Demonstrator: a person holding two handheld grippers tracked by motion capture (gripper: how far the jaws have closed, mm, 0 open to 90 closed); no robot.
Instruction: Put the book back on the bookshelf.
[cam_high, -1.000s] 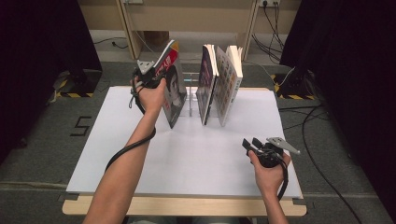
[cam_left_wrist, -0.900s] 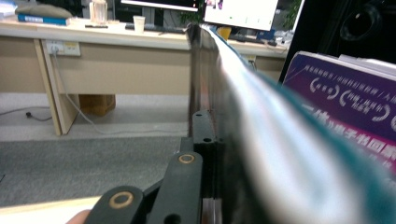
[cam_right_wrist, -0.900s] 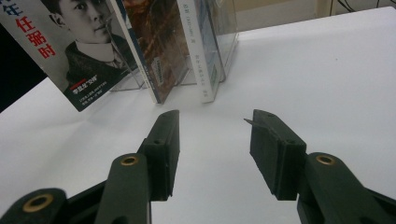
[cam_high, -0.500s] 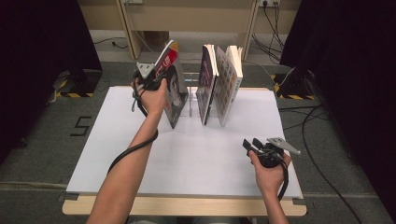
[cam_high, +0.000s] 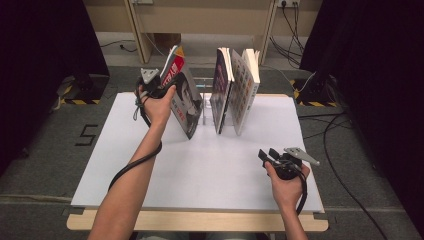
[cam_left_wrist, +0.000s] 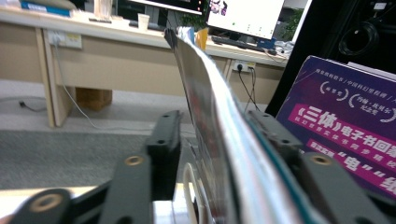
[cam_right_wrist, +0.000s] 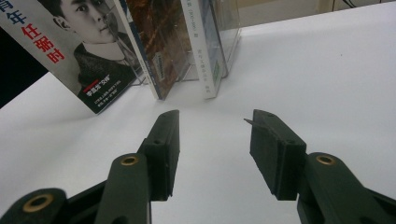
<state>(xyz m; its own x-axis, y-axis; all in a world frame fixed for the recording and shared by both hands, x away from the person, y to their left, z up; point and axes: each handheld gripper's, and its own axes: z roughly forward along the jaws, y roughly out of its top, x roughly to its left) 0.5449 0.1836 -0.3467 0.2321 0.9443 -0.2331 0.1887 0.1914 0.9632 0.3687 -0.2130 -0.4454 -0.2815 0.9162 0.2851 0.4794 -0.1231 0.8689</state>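
On the white counter (cam_high: 200, 170), the magazine (cam_high: 184, 100) leaned in the clear rack (cam_high: 206, 102) beside two upright books (cam_high: 235, 90). The left tongs (cam_high: 167, 82) had just been opening around its top edge, suggesting release; the right tongs (cam_high: 267, 155) rested apart, empty.

My left gripper (cam_high: 161, 86) has jaws of matt black plastic with small brass-coloured rivets, and so does my right gripper (cam_right_wrist: 212, 140), whose pads look finely ribbed. Between my left jaws runs the glossy paper cover of the tilted portrait magazine (cam_high: 184, 102), its coated face catching the light in the left gripper view. The purple paperback book (cam_left_wrist: 345, 123) beside it has a smoother, satin card cover. The clear plastic book stand (cam_right_wrist: 212, 42) is see-through and shiny. The white table sheet (cam_high: 200, 165) is matt and smooth; under it shows a pale wooden table edge (cam_high: 200, 221), plain and unvarnished-looking.
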